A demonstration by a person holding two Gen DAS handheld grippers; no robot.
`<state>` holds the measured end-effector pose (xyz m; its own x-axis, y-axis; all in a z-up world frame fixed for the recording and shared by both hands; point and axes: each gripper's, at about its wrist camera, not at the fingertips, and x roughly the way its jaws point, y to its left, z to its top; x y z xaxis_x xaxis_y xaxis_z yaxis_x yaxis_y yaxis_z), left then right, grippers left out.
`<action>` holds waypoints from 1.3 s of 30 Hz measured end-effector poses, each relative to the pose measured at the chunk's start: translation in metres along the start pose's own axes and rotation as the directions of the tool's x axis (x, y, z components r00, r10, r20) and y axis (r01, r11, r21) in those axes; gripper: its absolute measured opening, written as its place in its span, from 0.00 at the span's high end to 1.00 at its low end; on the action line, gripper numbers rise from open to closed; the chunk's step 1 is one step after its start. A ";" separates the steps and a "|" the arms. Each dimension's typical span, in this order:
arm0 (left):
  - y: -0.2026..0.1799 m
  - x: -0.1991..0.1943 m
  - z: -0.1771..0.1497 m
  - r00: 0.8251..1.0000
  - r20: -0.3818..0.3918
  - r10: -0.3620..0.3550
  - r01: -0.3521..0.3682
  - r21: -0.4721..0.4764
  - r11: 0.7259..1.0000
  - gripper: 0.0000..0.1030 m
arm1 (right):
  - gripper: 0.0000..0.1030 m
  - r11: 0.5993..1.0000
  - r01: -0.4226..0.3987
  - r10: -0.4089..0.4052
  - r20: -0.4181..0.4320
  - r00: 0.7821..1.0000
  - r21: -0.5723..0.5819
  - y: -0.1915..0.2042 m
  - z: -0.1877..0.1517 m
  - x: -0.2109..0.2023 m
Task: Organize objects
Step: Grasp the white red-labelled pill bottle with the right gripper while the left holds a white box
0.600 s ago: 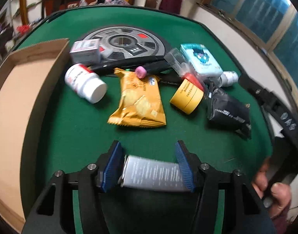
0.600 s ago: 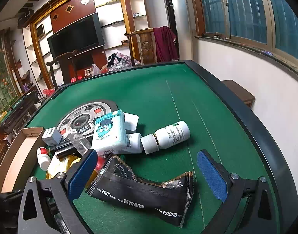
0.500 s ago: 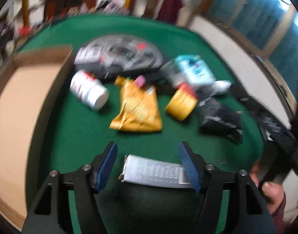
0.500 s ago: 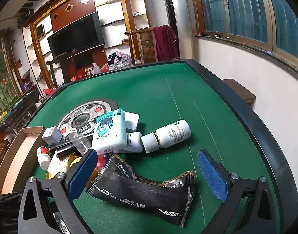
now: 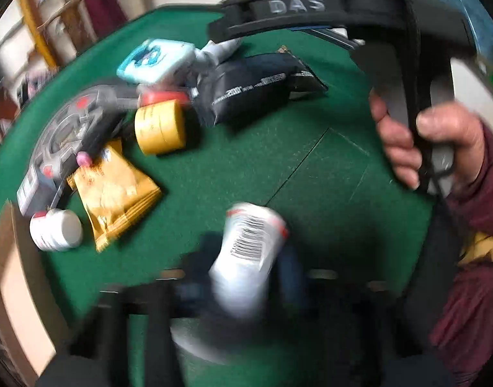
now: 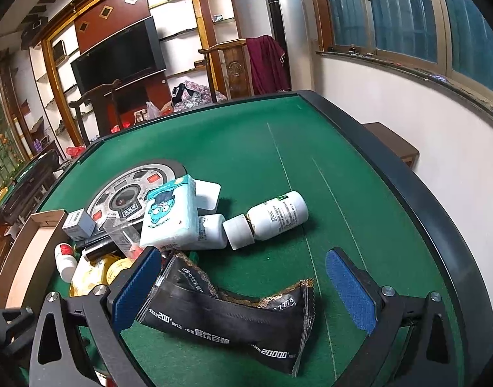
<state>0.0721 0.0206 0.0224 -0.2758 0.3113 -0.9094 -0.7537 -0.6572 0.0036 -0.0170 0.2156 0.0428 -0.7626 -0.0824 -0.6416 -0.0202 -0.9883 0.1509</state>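
A white tube point(image 5: 249, 251) with a barcode stood clamped in the narrow jaws of the left gripper point(image 5: 243, 290), lifted above the green table point(image 5: 233, 167) near its front edge, though the view was blurred. The right gripper point(image 6: 243, 290) hung with jaws wide, empty, over a black packet point(image 6: 227, 319). Behind the packet lay a yellow pouch point(image 5: 114, 190), a tape roll point(image 5: 159, 127) and a white bottle point(image 6: 275, 216). A cardboard box point(image 6: 30, 251) sat at the left edge.

Left wrist camera peers steeply down, close over the green bench point(image 5: 253, 167); right wrist camera looks shallower across it. Both catch the black packet point(image 6: 227, 319).
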 end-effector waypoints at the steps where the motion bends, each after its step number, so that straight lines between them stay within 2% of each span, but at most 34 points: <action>1: 0.001 -0.002 -0.002 1.000 0.004 0.004 -0.004 -0.011 1.000 0.75 | 0.00 1.000 0.003 -0.003 0.000 1.000 0.000 0.000 0.000 0.000; 5: -0.002 -0.003 -0.008 0.999 0.024 0.029 -0.028 -0.041 0.999 0.73 | 0.00 1.000 0.004 -0.004 -0.010 1.000 -0.003 0.001 0.000 0.003; 6: -0.003 -0.002 -0.008 0.999 0.038 0.038 -0.036 -0.056 0.998 0.66 | 0.00 1.000 0.004 -0.004 -0.011 1.000 -0.003 0.001 0.000 0.004; 7: -0.002 -0.002 -0.010 0.995 0.063 0.072 -0.067 -0.083 0.994 0.50 | 0.00 1.000 0.003 -0.003 -0.011 1.000 -0.003 0.000 0.000 0.004; 8: -0.001 -0.001 -0.012 0.991 0.082 0.110 -0.101 -0.109 0.989 0.43 | 0.00 1.000 0.004 -0.004 -0.010 1.000 -0.003 0.000 0.000 0.004; 9: -0.003 0.003 -0.011 0.987 0.094 0.127 -0.114 -0.134 0.984 0.39 | 0.00 1.000 0.007 -0.007 -0.008 1.000 -0.004 0.000 0.000 0.004; 10: 0.001 0.003 -0.016 0.989 0.099 0.113 -0.094 -0.177 0.980 0.42 | 0.00 1.000 0.020 -0.020 -0.003 1.000 0.000 -0.001 0.000 0.004; 11: 0.004 0.007 -0.015 0.987 0.106 0.121 -0.096 -0.212 0.973 0.50 | 0.00 1.000 0.022 -0.022 -0.002 1.000 0.002 -0.001 0.000 0.004; 12: 0.008 0.004 -0.017 0.983 0.111 0.145 -0.114 -0.243 0.963 0.74 | 0.00 1.000 0.019 -0.019 -0.003 1.000 0.006 -0.002 -0.001 0.005; 15: 0.025 -0.009 -0.028 0.981 0.156 0.118 -0.058 -0.343 0.937 0.75 | 0.00 1.000 0.017 -0.017 -0.003 1.000 0.013 -0.004 -0.001 0.004; 18: 0.038 -0.034 -0.047 0.962 0.230 0.145 -0.033 -0.430 0.902 0.75 | 0.00 0.999 -0.027 0.027 0.002 1.000 0.020 -0.003 0.001 -0.001; 19: 0.042 -0.047 -0.056 0.953 0.268 0.144 -0.002 -0.467 0.884 0.75 | 0.00 0.999 -0.047 0.047 0.001 0.999 0.021 0.000 0.001 -0.004; 21: 0.039 -0.072 -0.074 0.934 0.321 0.154 0.032 -0.507 0.861 0.75 | 0.00 0.991 -0.132 0.132 -0.018 0.991 0.006 0.012 0.005 -0.012; 22: 0.042 -0.082 -0.082 0.923 0.344 0.170 0.040 -0.526 0.849 0.75 | 0.00 0.984 -0.179 0.178 -0.042 0.983 -0.012 0.022 0.007 -0.016; 23: 0.044 -0.087 -0.083 0.918 0.353 0.180 0.041 -0.536 0.843 0.75 | 0.00 0.967 -0.254 0.250 -0.084 0.965 -0.037 0.038 0.010 -0.018; 25: 0.044 -0.100 -0.093 0.907 0.368 0.206 0.036 -0.554 0.832 0.75 | 0.00 0.936 -0.345 0.334 -0.142 0.932 -0.066 0.063 0.012 -0.019; 27: 0.042 -0.112 -0.105 0.897 0.382 0.222 0.038 -0.566 0.823 0.75 | 0.00 0.909 -0.404 0.374 -0.226 0.900 -0.104 0.096 0.011 -0.015; 30: 0.049 -0.120 -0.120 0.886 0.393 0.246 0.035 -0.586 0.810 0.75 | 0.00 0.869 -0.489 0.443 -0.315 0.839 -0.080 0.130 0.005 -0.003; 31: 0.050 -0.123 -0.126 0.884 0.394 0.253 0.033 -0.590 0.806 0.75 | 0.00 0.865 -0.497 0.450 -0.334 0.828 -0.069 0.139 0.003 0.003; 32: 0.053 -0.125 -0.131 0.881 0.394 0.260 0.030 -0.597 0.802 0.75 | 0.00 0.867 -0.493 0.442 -0.348 0.826 -0.068 0.149 -0.002 0.008; 35: 0.063 -0.127 -0.142 0.877 0.393 0.275 0.030 -0.617 0.786 0.75 | 0.00 0.898 -0.428 0.367 -0.363 0.856 -0.101 0.171 -0.004 0.022; 37: 0.069 -0.130 -0.151 0.874 0.397 0.281 0.036 -0.630 0.776 0.75 | 0.00 0.894 -0.425 0.355 -0.357 0.864 -0.139 0.183 -0.002 0.024; 39: 0.075 -0.132 -0.162 0.870 0.399 0.291 0.040 -0.644 0.764 0.75 | 0.00 0.883 -0.402 0.309 -0.345 0.886 -0.242 0.207 -0.001 0.025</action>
<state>0.1488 -0.1808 0.0753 -0.6968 0.3532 -0.6242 -0.2021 -0.9318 -0.3016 -0.0396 0.0087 0.0566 -0.4588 -0.4223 -0.7818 0.4450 -0.8708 0.2092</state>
